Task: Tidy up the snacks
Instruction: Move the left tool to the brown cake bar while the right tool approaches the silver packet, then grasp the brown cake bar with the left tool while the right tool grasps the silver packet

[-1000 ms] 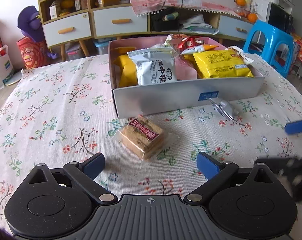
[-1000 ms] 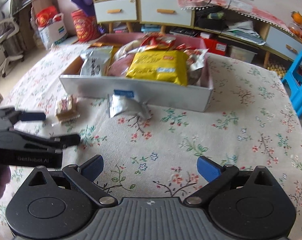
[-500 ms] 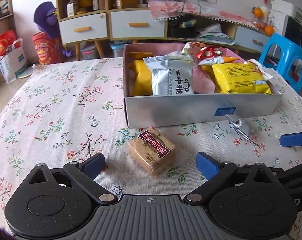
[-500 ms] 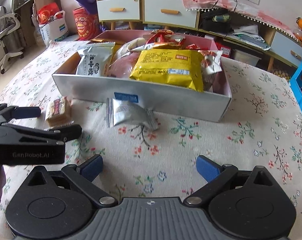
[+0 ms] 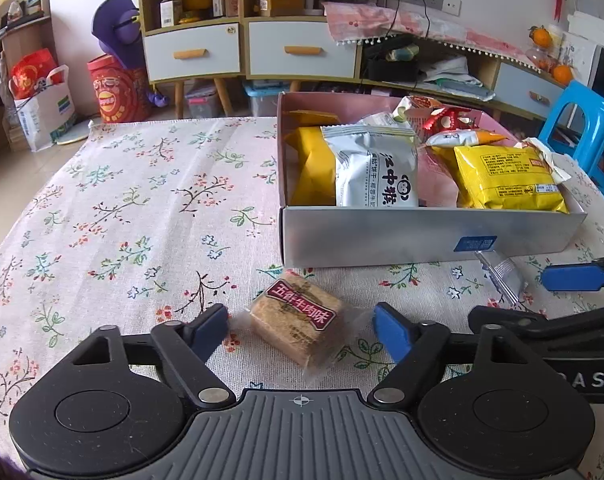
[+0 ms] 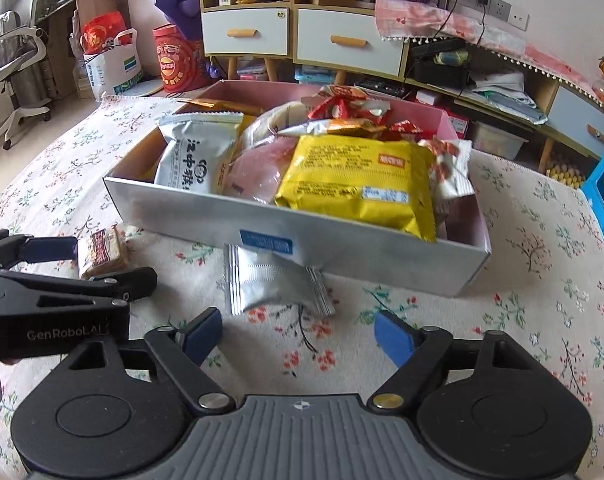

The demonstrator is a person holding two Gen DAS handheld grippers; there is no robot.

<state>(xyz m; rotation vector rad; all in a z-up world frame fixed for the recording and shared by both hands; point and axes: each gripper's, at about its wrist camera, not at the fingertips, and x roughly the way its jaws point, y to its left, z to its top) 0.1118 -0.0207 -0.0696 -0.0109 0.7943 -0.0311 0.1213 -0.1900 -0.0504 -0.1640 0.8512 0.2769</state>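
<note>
A brown biscuit pack with a red label (image 5: 299, 322) lies on the floral tablecloth between the open fingers of my left gripper (image 5: 302, 332); it also shows in the right wrist view (image 6: 101, 250). A silver foil packet (image 6: 271, 282) lies against the front wall of the grey snack box (image 6: 342, 248), just ahead of my open right gripper (image 6: 297, 334). The packet's edge shows in the left wrist view (image 5: 502, 274). The box (image 5: 382, 236) holds a white pack (image 5: 376, 170), a yellow pack (image 5: 506, 178) and other snacks.
The left gripper's body (image 6: 53, 296) sits at the left of the right wrist view. The right gripper's fingers (image 5: 570, 276) reach in from the right of the left wrist view. A blue stool (image 5: 590, 132) and cabinets (image 5: 302, 50) stand beyond the table.
Both grippers have moved forward. The biscuit pack now lies between the left fingers, and the foil packet is closer to the right fingers. Both stay open.
</note>
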